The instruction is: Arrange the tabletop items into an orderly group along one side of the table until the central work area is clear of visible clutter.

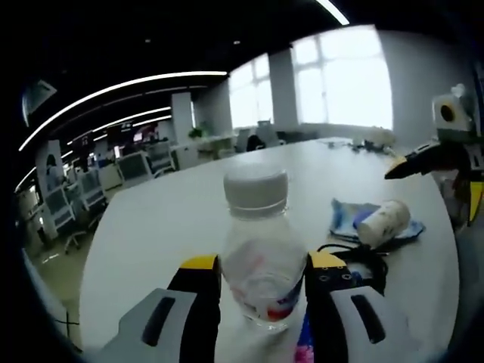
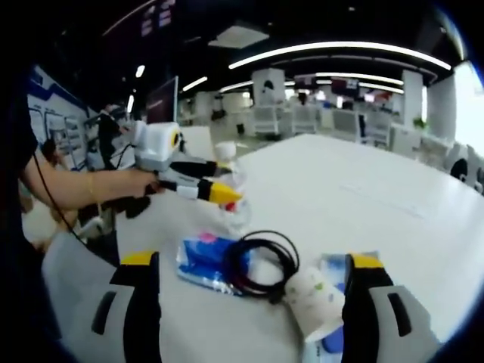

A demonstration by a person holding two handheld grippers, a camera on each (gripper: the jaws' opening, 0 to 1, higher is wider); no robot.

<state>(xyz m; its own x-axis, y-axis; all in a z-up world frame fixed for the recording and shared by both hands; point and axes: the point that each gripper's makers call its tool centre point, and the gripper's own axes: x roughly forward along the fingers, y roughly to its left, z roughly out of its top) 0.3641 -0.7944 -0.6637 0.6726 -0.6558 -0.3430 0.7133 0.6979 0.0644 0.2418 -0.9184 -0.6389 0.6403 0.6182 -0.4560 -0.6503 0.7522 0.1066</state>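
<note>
A clear plastic bottle (image 1: 261, 257) with a white cap stands upright on the white table (image 1: 166, 227), and my left gripper (image 1: 262, 266) is shut on its body. In the right gripper view that left gripper (image 2: 227, 185) holds the bottle (image 2: 231, 181) at the table's near left. A white paper cup (image 1: 383, 221) lies on its side on a blue packet (image 1: 346, 214). My right gripper (image 2: 249, 265) is open above the table, with a black cable coil (image 2: 261, 265), a blue tissue packet (image 2: 200, 261) and the fallen cup (image 2: 316, 302) between its jaws. The right gripper's yellow-tipped jaws (image 1: 423, 160) enter the left gripper view from the right.
Office chairs (image 1: 136, 166) and desks stand beyond the table's far edge. Bright windows (image 1: 344, 76) light the back wall. A person's arm (image 2: 83, 187) reaches in at the left. The far half of the table (image 2: 363, 181) is bare.
</note>
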